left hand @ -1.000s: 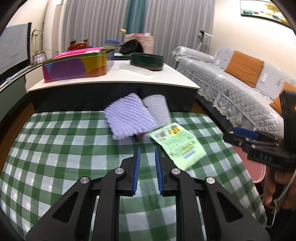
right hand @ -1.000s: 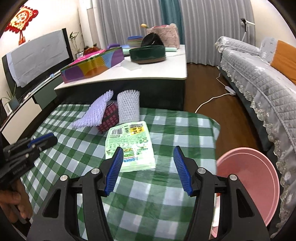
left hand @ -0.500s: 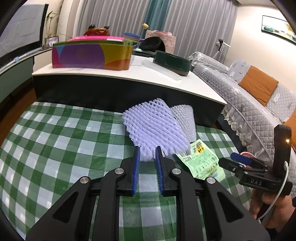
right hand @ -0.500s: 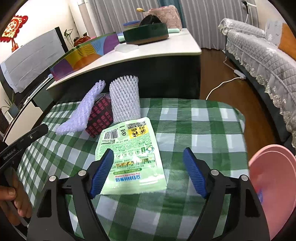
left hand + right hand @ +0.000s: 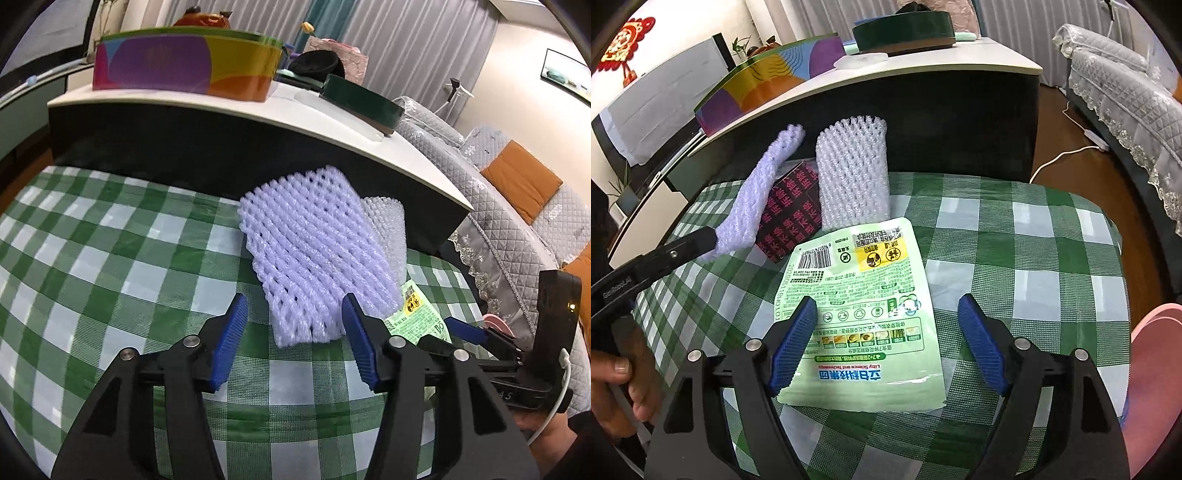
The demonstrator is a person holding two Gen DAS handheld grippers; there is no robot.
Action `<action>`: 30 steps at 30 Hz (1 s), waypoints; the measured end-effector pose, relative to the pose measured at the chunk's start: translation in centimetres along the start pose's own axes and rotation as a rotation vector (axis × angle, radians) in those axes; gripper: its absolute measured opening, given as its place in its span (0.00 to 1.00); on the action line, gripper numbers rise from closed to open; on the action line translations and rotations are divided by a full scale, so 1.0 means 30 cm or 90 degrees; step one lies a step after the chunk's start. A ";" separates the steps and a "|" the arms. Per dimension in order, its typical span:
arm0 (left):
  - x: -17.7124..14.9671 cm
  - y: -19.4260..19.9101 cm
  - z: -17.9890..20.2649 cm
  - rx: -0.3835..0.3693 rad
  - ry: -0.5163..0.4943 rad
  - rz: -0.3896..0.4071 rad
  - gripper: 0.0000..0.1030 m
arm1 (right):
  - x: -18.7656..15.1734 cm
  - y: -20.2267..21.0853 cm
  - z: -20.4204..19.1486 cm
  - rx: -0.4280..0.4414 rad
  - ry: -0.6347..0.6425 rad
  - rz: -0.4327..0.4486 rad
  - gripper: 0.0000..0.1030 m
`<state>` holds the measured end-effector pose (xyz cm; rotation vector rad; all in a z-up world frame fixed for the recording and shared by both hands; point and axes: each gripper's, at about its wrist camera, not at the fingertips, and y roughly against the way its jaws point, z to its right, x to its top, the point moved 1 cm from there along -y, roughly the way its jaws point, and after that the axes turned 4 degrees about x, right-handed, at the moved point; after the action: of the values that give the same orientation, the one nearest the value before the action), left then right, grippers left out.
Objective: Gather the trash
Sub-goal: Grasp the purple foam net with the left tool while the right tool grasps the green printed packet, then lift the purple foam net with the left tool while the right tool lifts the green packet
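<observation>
Both tongs had dropped closer to the checkered desk. Left tongs had just spread apart and stood open, empty, around the near end of the purple foam net. Right tongs gaped wide over the green pouch, lying flat. Flat pouch might just slide away or the cloth bunch up.

Green-and-white checked tablecloth spread over low table. White-topped dark counter set behind it. Grey pleated curtains hung along back wall. Grey quilted sofa with orange cushion placed beside cream wall. Brown wooden floor crossed by white cable.
</observation>
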<state>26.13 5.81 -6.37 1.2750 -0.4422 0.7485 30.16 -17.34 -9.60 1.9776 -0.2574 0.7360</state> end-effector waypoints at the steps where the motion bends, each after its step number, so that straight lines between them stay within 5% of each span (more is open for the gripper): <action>1: -0.003 -0.003 0.001 0.007 -0.002 -0.001 0.45 | -0.001 0.001 0.002 0.001 -0.002 0.000 0.72; 7: -0.016 -0.009 0.022 0.004 -0.026 -0.018 0.13 | -0.008 0.011 -0.004 0.019 -0.006 -0.004 0.51; 13: -0.032 0.006 0.038 0.022 -0.057 -0.020 0.00 | -0.007 0.050 -0.016 0.047 -0.011 0.004 0.19; 16: -0.036 0.023 0.028 0.028 -0.057 -0.017 0.00 | -0.004 0.088 -0.023 0.065 -0.013 0.016 0.08; 26: -0.050 0.087 0.015 0.025 -0.048 -0.005 0.01 | 0.022 0.269 -0.066 0.072 0.000 0.087 0.01; 29: -0.059 0.080 -0.006 0.031 -0.028 -0.010 0.22 | 0.021 0.315 -0.065 0.057 0.003 0.105 0.01; 30: -0.061 0.078 -0.013 0.036 -0.019 -0.008 0.36 | 0.018 0.323 -0.058 0.051 0.002 0.107 0.01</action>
<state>23.16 5.98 -6.09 1.3427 -0.4395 0.7356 25.39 -20.66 -1.64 2.0485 -0.4020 0.8692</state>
